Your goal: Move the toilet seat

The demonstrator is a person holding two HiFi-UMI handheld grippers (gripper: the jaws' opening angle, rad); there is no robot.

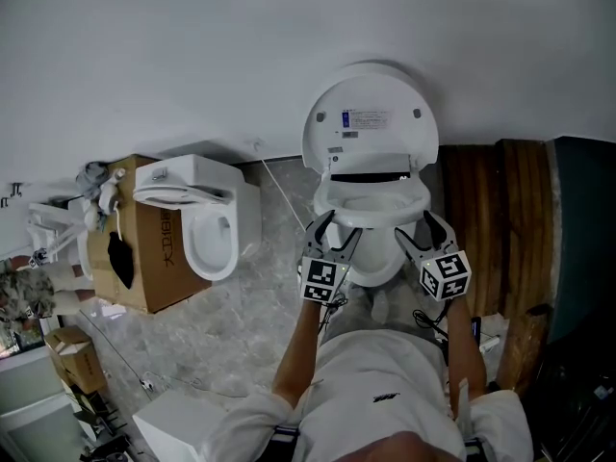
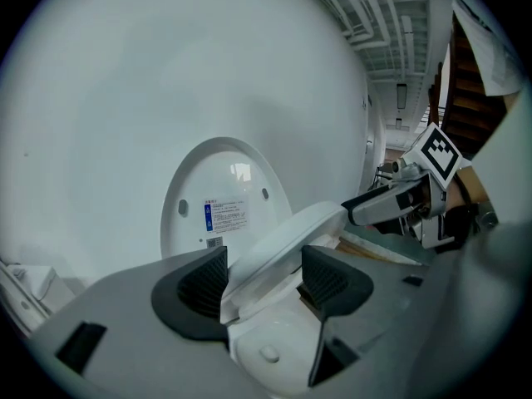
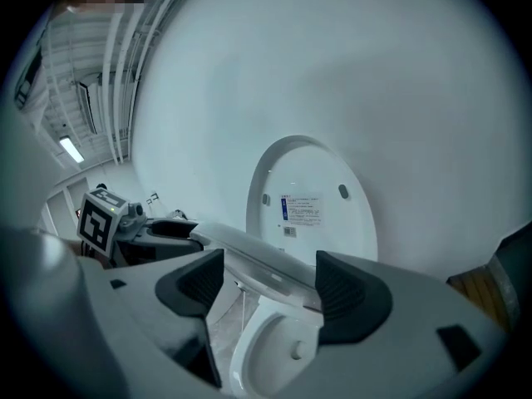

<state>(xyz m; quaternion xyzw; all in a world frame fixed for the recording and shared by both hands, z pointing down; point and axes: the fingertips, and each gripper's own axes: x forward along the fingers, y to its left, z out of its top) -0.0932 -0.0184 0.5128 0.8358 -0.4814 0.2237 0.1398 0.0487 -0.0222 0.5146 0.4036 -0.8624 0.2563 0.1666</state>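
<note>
White wall [image 1: 192, 46] behind, grey marbled floor [image 1: 250, 325] below. It looks like a store or showroom, no desk in play.

- A second toilet [image 1: 207, 224] sits on a cardboard box [image 1: 144, 258], well off to the outer side of the left hand-held gripper [image 1: 339, 227]. Wooden panels [image 1: 491, 210] stand beyond the right hand-held gripper [image 1: 416, 227].
- The toilet seat [image 2: 283, 239] is caught between the two hand-held grippers, one at each front corner, and tilts up off the bowl [image 3: 274, 356].
- Left hand-held gripper: the seat's rim fills the gap between its pads [image 2: 204, 285] and touches both, so it is clamped on the seat.
- Right hand-held gripper: the seat crosses the gap between its jaws and meets the pad [image 3: 341, 285] nearest the wood. It reads as closed on the rim too, though the contact is less plain.
- Why held so: a grip on each side keeps a wide hinged ring level and stops it twisting at the hinge. My judgement is that the seat is mid-swing rather than resting.
- The lid [image 1: 371, 114] stands fully upright against the wall, straight ahead of both hand-held grippers. It leaves the seat free to pivot up or down.
- Look of the seat: glossy white, smooth, oval, with a thin rounded edge and a flatter, paler underside. It seems hard and slick, so the pads may slide if the grip is light.
- The lid's inner face carries a printed label [image 3: 301, 209] and two small bumpers.
</note>
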